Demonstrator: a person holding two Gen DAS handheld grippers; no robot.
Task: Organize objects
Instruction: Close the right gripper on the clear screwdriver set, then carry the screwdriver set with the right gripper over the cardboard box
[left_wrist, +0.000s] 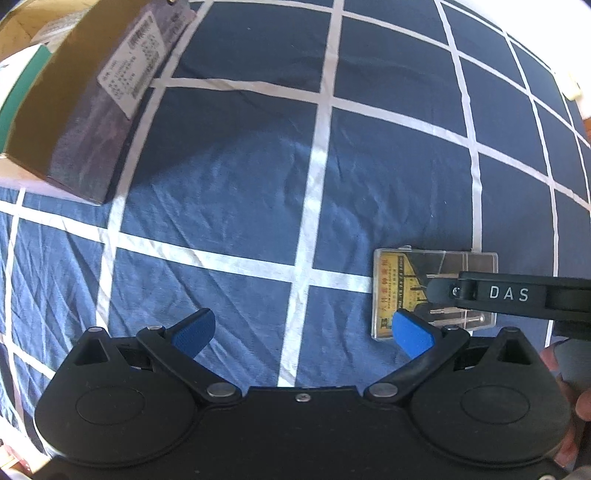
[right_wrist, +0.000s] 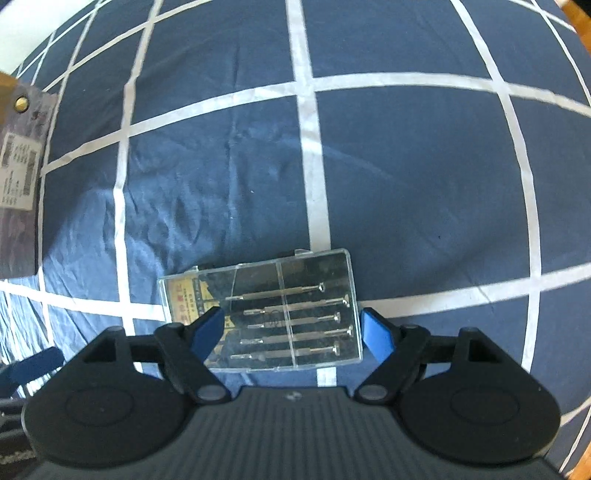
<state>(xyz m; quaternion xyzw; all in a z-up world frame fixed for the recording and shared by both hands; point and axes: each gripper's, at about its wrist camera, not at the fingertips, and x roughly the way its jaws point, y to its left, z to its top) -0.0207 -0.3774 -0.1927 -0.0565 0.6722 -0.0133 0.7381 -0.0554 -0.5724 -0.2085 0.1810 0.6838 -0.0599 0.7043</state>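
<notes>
A clear plastic case of small screwdrivers (right_wrist: 280, 314) lies flat on the blue checked cloth. My right gripper (right_wrist: 293, 334) is open, with its blue pads on either side of the case and the case between the jaws. In the left wrist view the same case (left_wrist: 402, 284) lies at the lower right, partly covered by the right gripper's black arm marked DAS (left_wrist: 517, 293). My left gripper (left_wrist: 303, 332) is open and empty above bare cloth, left of the case.
An open cardboard box (left_wrist: 77, 110) with a white label stands at the upper left, with packages inside; its side shows in the right wrist view (right_wrist: 18, 177). The blue cloth with white grid lines (left_wrist: 388, 166) covers the surface.
</notes>
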